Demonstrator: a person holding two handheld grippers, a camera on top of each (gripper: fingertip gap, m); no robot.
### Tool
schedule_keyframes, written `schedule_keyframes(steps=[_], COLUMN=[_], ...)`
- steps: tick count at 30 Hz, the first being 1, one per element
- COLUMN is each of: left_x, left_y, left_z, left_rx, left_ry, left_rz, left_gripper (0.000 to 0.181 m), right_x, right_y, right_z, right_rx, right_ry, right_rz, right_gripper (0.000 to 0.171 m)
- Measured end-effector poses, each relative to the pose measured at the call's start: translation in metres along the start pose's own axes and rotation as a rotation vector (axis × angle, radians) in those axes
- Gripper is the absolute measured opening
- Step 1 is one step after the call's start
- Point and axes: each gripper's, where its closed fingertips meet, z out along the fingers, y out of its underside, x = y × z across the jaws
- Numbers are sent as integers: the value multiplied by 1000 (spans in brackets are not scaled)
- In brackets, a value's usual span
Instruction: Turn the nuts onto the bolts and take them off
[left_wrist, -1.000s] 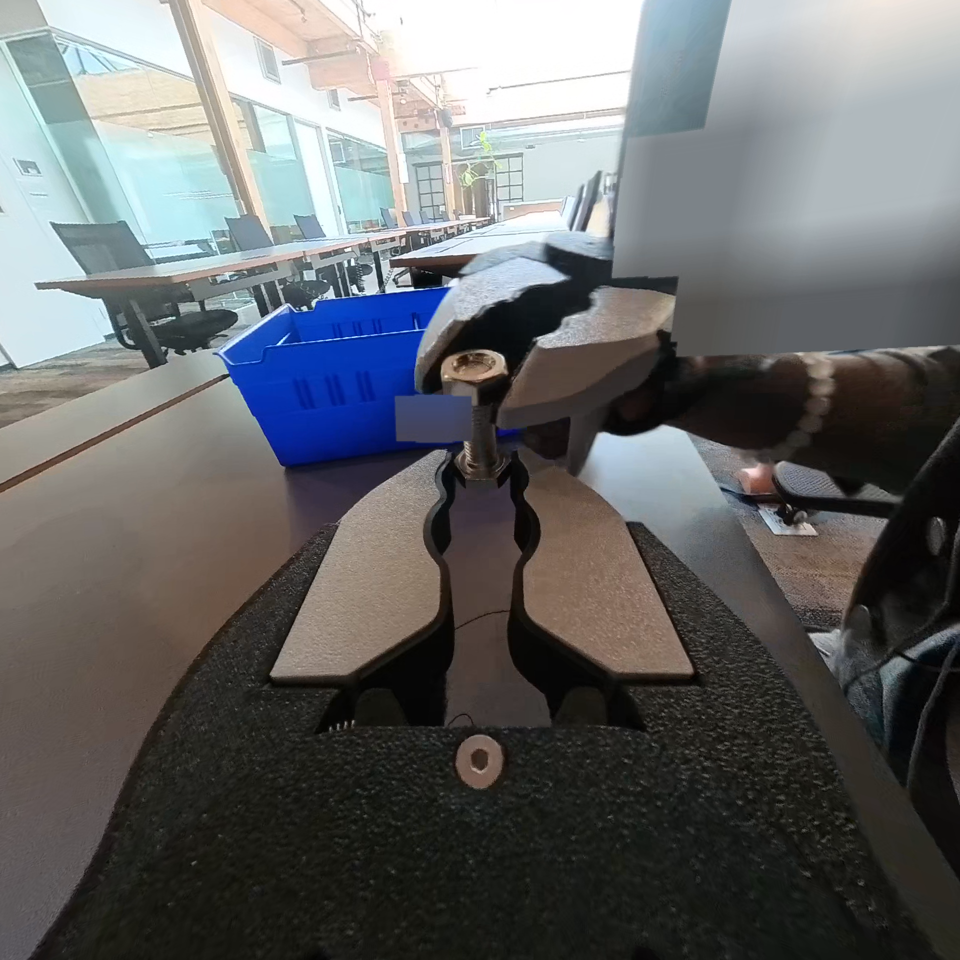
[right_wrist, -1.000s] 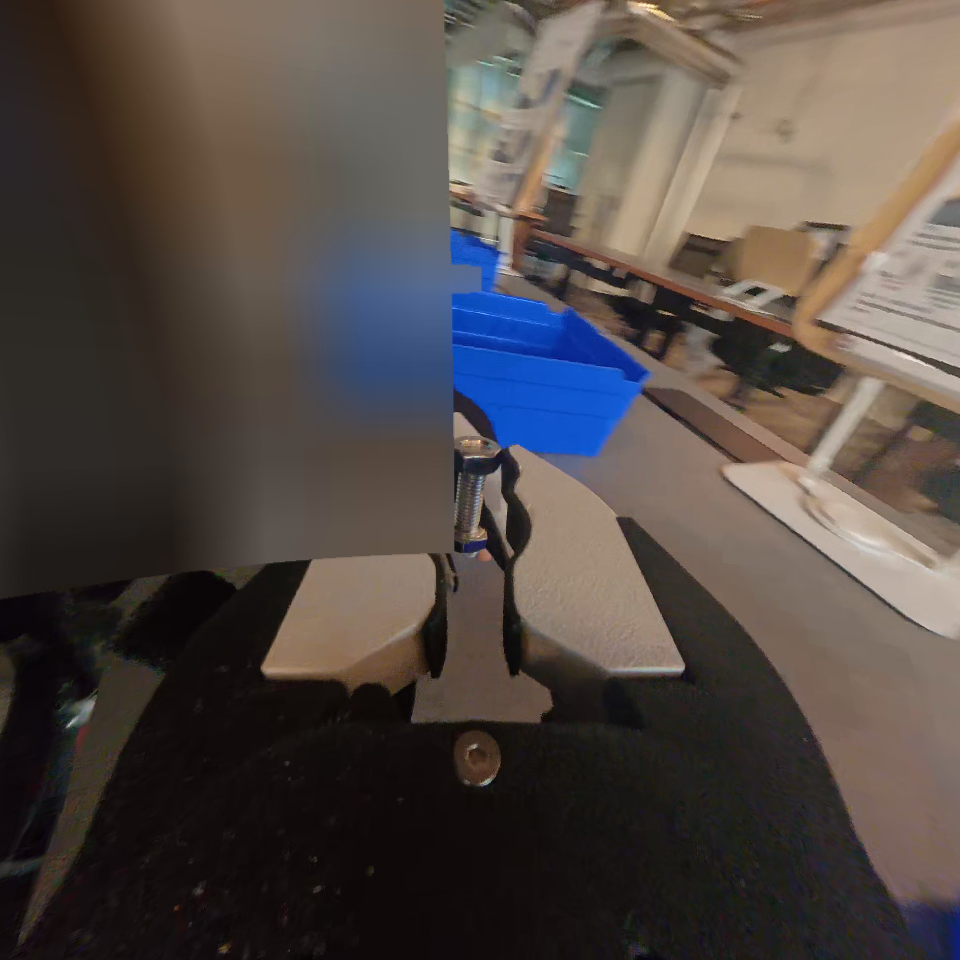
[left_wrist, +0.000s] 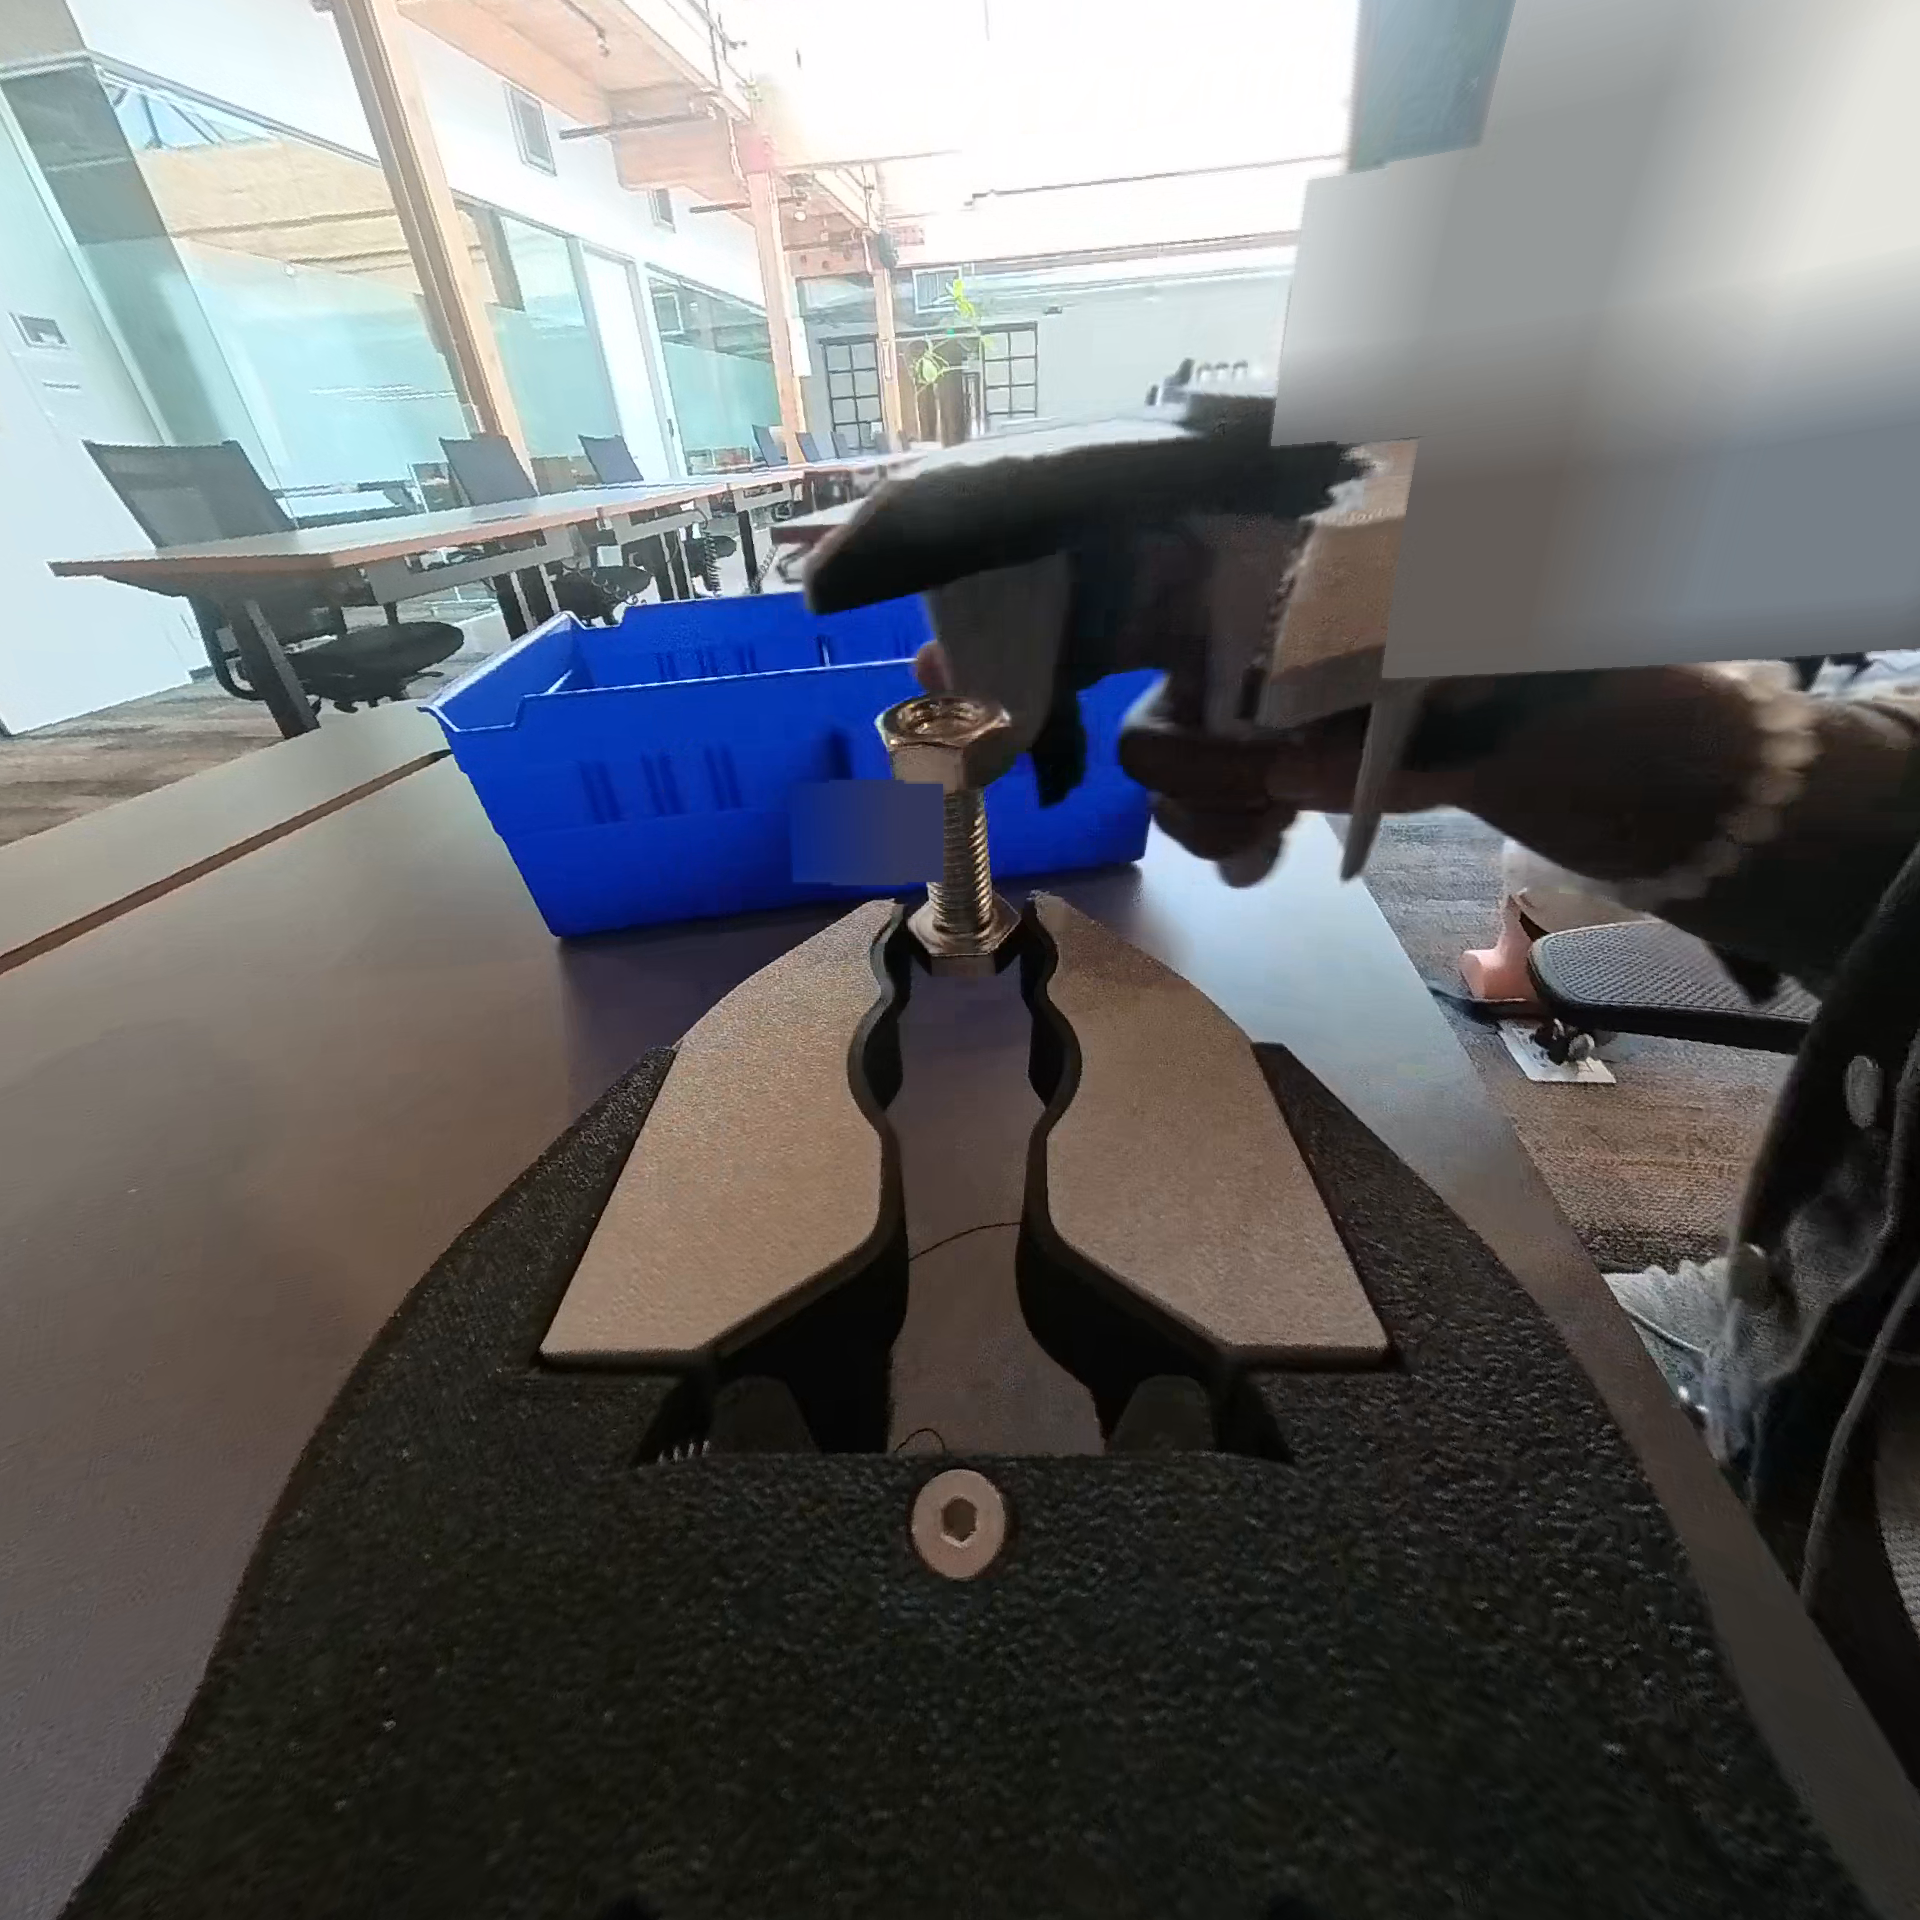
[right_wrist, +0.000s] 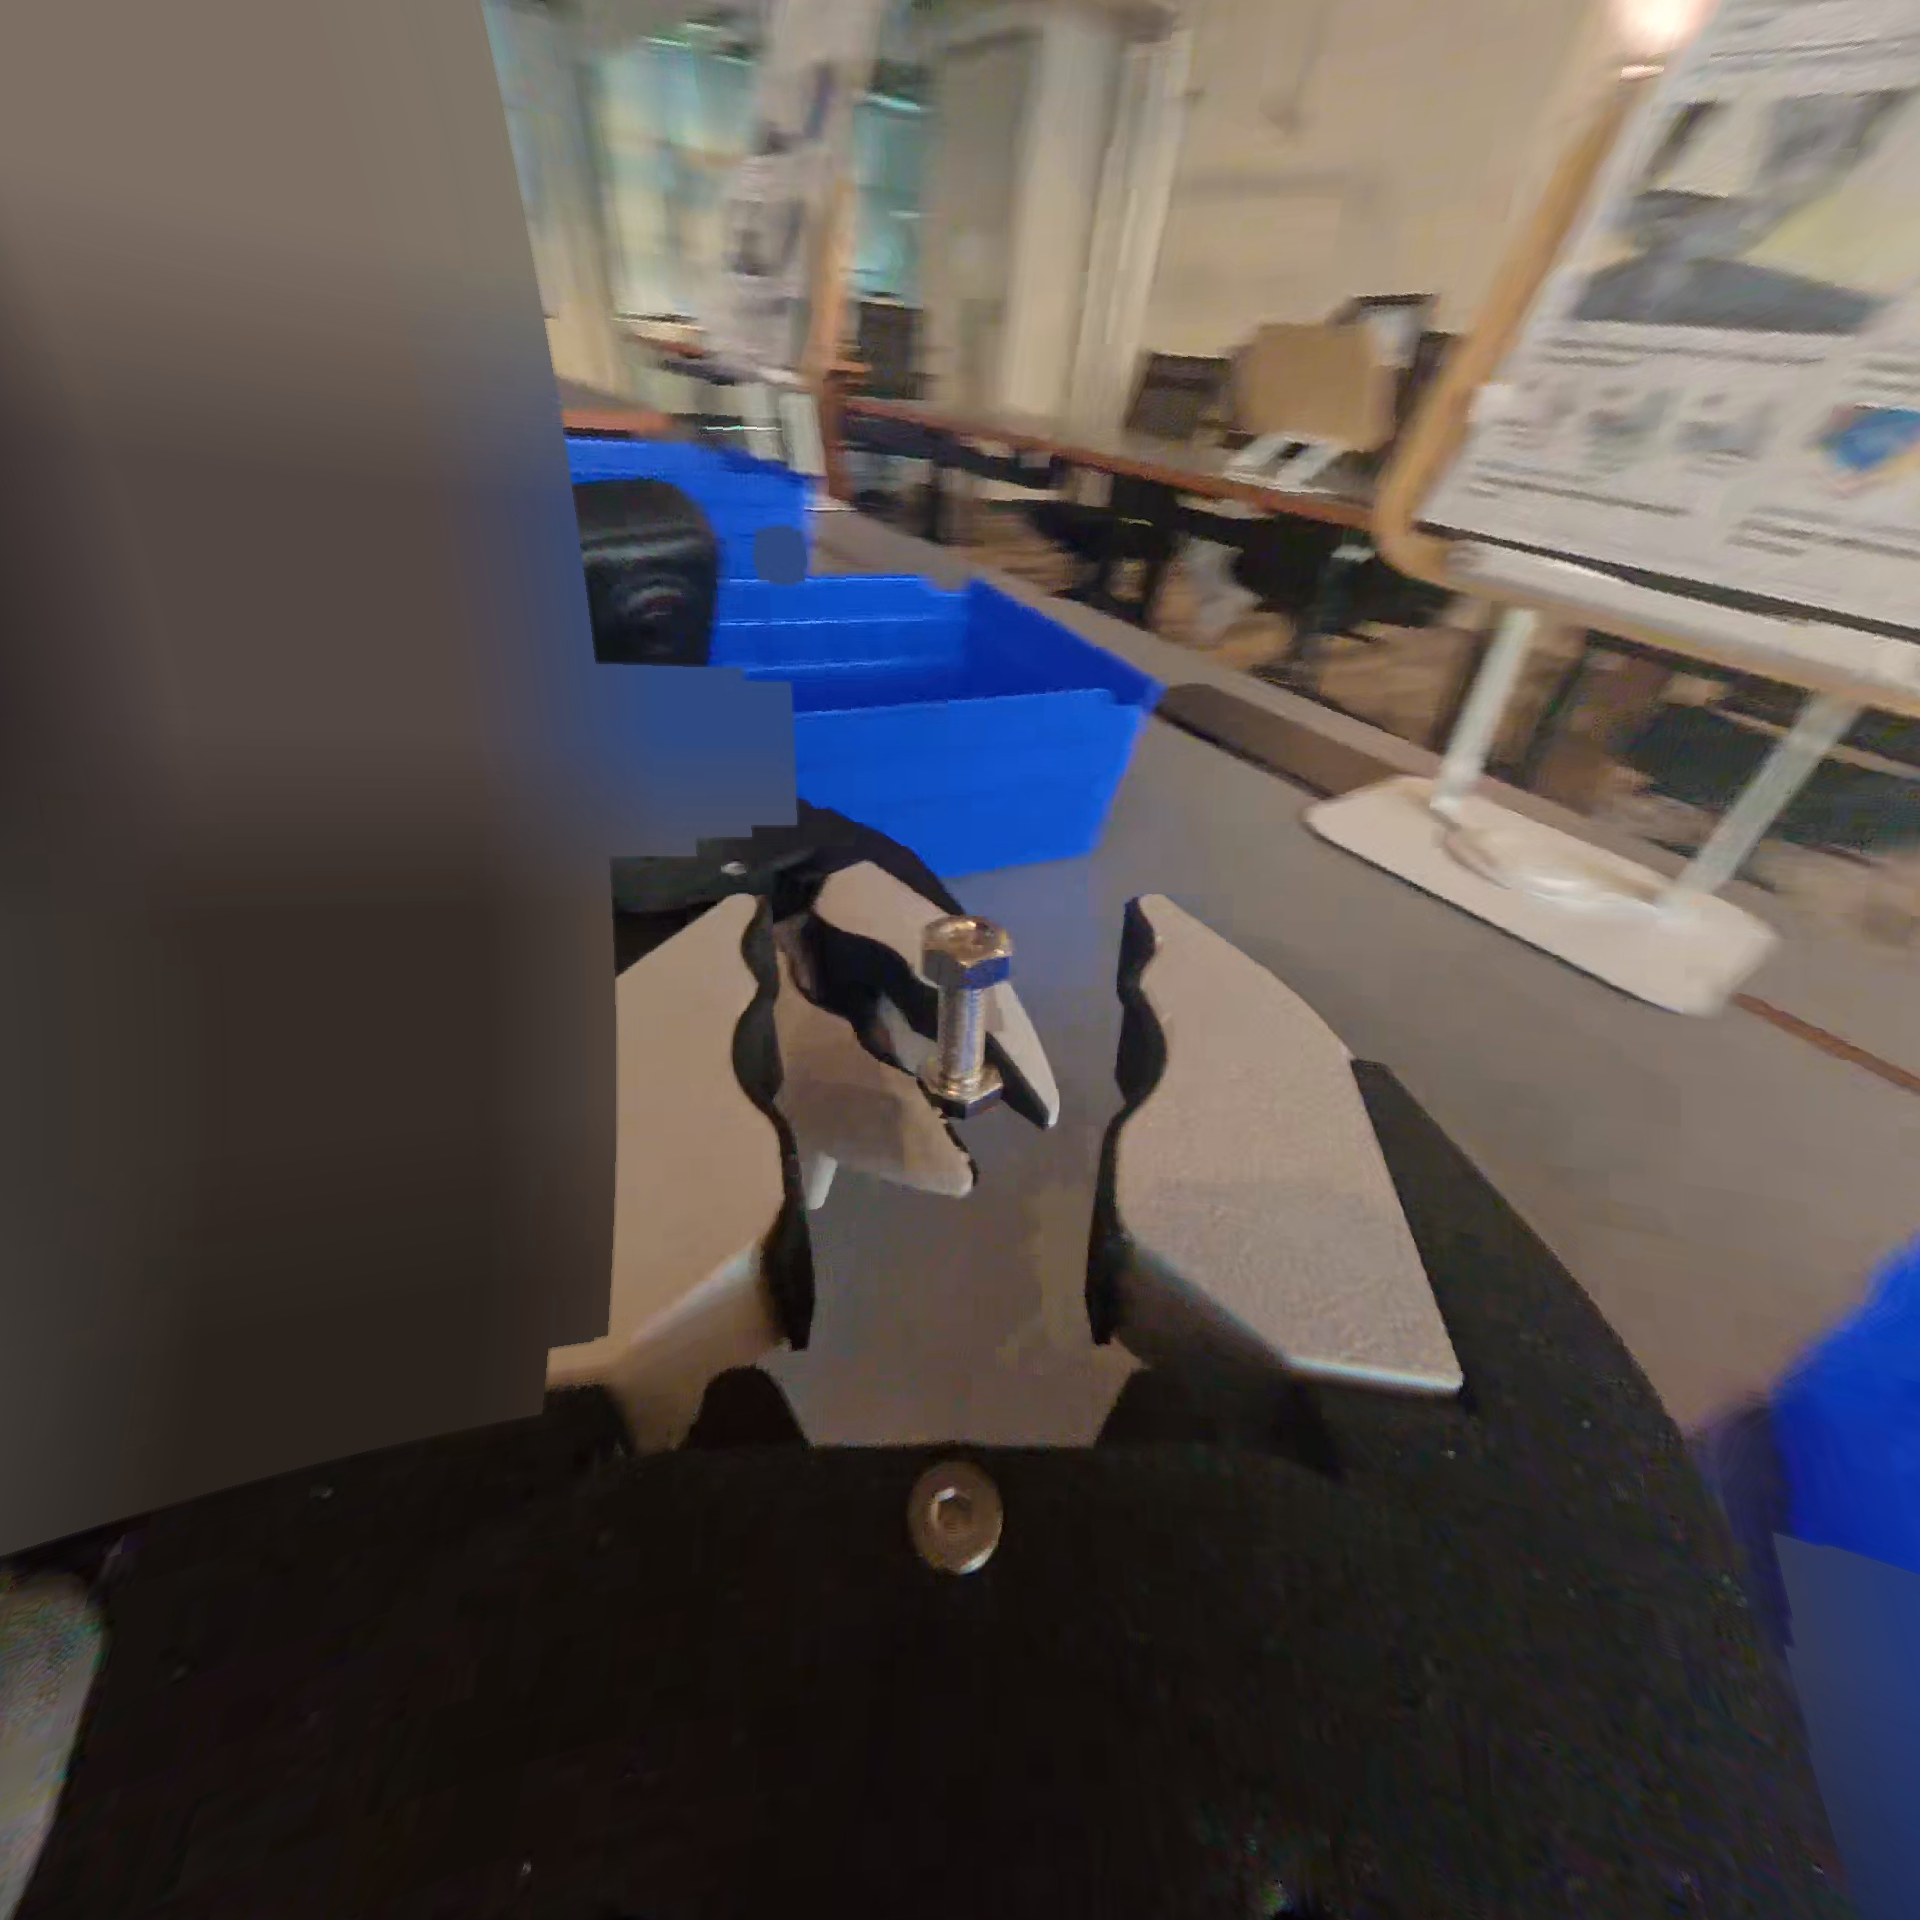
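A steel bolt stands upright with its head pinched between the tips of my left gripper, which is shut on it just above the dark table. A hex nut sits at the top of the bolt's thread. My right gripper hovers just above and to the right of the nut, clear of it. In the right wrist view my right gripper is open and empty, and the bolt, the nut and the left gripper's fingers show between its jaws.
A blue plastic bin stands on the table just behind the bolt and also shows in the right wrist view. A white poster stand is at the right. The table's edge and a person's sleeve are at the right. Tip to tip, the grippers are about 6 cm apart.
My right gripper was shut around the nut on the bolt; it has opened, let go and drawn back up and away. The left gripper still holds the bolt.
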Motion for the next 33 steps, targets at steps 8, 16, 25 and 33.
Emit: schedule_keyframes(steps=[8,16,25,33], left_x=[1,2,5,6], left_y=[1,1,1,3], left_z=[-1,0,-1,2], left_rx=[-7,-10,-10,-25], left_ry=[-7,-6,12,31], left_rz=[16,17,18,36], left_gripper=[20,19,20,20], right_x=[3,8,-2,-12], right_y=[18,15,16,18], right_z=[6,3,6,0], right_rx=[-13,-16,16,88], right_ry=[427,462,106,-543], right_rz=[-10,-54,-178,-166], right_gripper=[46,19,19,19])
